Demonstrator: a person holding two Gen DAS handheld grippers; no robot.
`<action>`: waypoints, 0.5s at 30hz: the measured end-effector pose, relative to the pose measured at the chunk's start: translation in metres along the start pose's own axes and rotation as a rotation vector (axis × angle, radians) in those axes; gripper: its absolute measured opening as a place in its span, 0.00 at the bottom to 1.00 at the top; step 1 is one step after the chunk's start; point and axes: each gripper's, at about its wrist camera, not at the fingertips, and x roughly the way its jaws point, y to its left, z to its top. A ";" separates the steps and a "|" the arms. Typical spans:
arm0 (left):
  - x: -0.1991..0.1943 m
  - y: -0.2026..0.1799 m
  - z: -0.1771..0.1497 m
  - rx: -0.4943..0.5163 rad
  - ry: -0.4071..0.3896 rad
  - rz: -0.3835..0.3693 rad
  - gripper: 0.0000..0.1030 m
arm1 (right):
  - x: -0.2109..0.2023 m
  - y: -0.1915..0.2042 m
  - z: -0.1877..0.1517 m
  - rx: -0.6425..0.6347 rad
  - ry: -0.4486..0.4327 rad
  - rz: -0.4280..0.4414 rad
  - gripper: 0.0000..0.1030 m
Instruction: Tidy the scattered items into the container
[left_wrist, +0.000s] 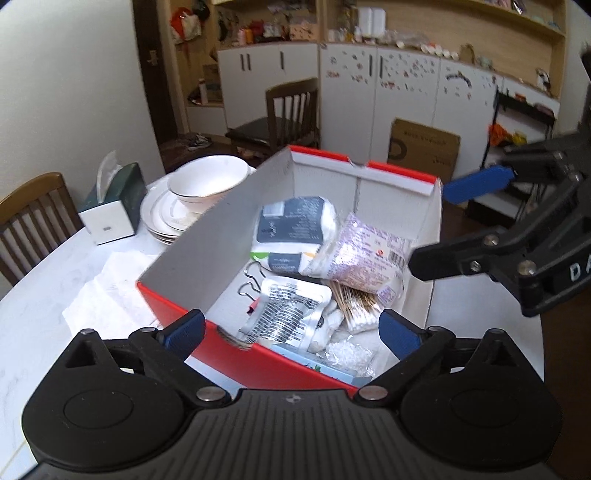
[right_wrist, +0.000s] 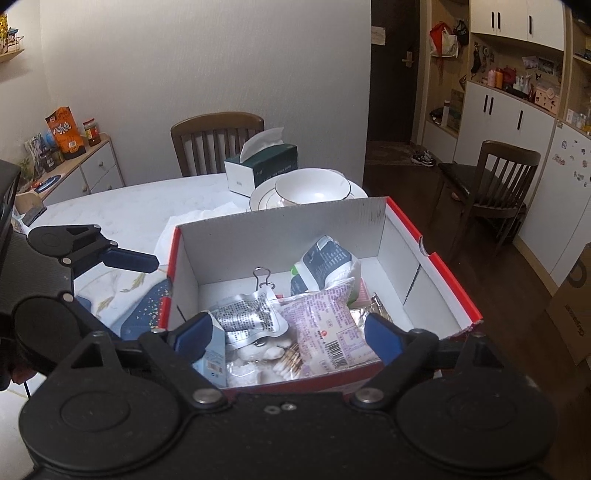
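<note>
Nearest, left gripper (left_wrist: 291, 334) with blue pads spread wide and empty, hovering above the near red wall of the cardboard box (left_wrist: 236, 236). Right gripper (right_wrist: 288, 336) likewise wide open, nothing between its pads, over the same box from its other side. Inside the box: silver foil pouch (left_wrist: 284, 314), purple-printed packet (left_wrist: 354, 251), cotton swabs (left_wrist: 354, 306), binder clip (right_wrist: 263, 277), white-and-grey pack (left_wrist: 291, 225). Farther left on the white table (left_wrist: 33, 306): stacked bowl (left_wrist: 207, 181) and tissue box (left_wrist: 114, 206).

Table (right_wrist: 122, 206): box (right_wrist: 373, 218), plates (right_wrist: 264, 199), tissues (right_wrist: 266, 162).
</note>
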 end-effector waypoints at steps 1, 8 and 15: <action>-0.004 0.002 -0.001 -0.010 -0.009 0.001 0.98 | -0.003 0.002 0.000 0.004 -0.006 -0.003 0.89; -0.036 0.012 -0.008 -0.060 -0.086 0.031 0.99 | -0.023 0.014 -0.002 0.026 -0.044 -0.020 0.96; -0.063 0.020 -0.017 -0.108 -0.121 0.036 1.00 | -0.040 0.028 -0.008 0.053 -0.072 -0.030 0.99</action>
